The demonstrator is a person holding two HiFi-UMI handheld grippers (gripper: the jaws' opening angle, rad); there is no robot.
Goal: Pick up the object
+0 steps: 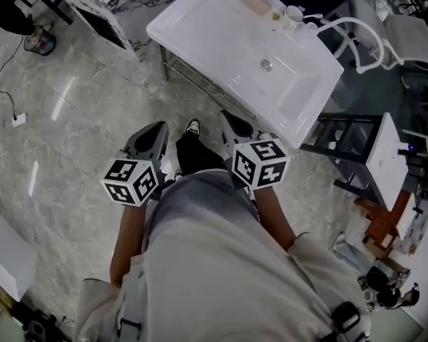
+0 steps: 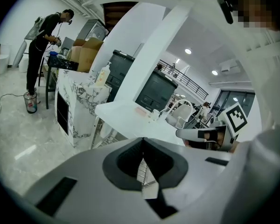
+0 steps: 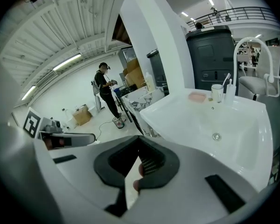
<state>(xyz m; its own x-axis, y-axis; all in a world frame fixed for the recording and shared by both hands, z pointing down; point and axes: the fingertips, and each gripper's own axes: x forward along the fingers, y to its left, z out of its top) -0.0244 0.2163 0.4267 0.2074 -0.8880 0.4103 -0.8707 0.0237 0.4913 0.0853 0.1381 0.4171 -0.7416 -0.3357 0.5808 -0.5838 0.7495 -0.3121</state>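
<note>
Left gripper (image 1: 161, 126) and right gripper (image 1: 224, 115) pressed together, empty; small pink soap-like bar (image 1: 257, 3) well ahead on white ceramic basin (image 1: 200, 28), judged light, rigid, slippery, best pinched across its narrow width.

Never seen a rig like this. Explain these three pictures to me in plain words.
No robot here: a person holds a two-jaw gripper in each hand. The head view looks down from the person's head at the left gripper and right gripper. The other two pictures come from cameras riding on each gripper, looking along its jaws. Ahead stands a white sink with a pink soap and a cup near the faucet. Both grippers are shut and hold nothing.
</note>
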